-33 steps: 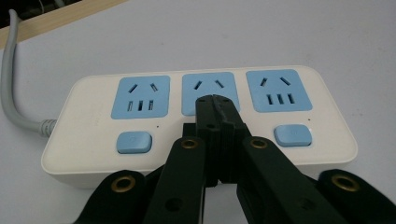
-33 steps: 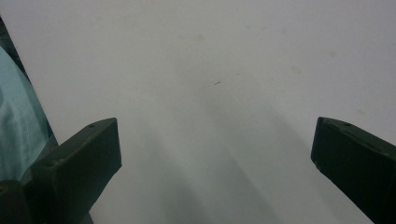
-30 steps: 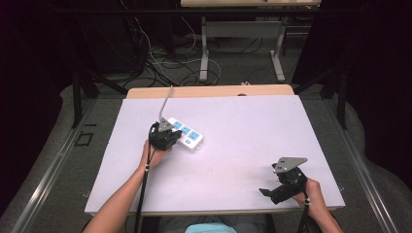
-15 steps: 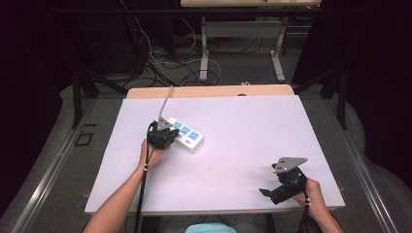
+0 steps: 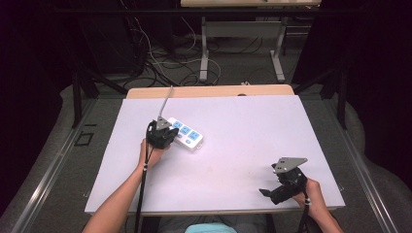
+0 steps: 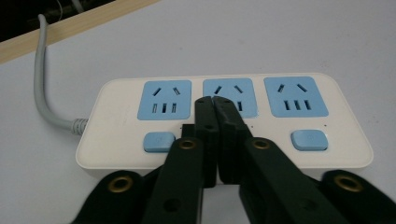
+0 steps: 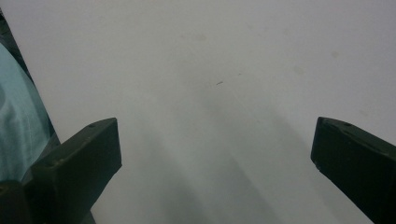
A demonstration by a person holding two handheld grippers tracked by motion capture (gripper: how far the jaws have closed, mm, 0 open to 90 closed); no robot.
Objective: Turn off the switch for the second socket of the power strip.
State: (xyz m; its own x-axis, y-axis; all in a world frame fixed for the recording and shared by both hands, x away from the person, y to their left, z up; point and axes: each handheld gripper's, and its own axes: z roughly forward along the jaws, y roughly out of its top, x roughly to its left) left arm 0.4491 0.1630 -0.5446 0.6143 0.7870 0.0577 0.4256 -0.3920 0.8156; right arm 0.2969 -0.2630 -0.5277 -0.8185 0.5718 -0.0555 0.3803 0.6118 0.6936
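A: The white plastic power strip with three blue sockets (image 6: 224, 119) lies on the white table (image 5: 243, 145), left of middle; the left gripper (image 6: 212, 100), jaws together, presses its middle switch.

B: Off-centre pressure could skid it. The right gripper (image 7: 215, 144), well right of the strip, gapes idle.

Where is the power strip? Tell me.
In the high view the power strip lies on the left half of the white table, towards the far edge, right in front of the shut left gripper.
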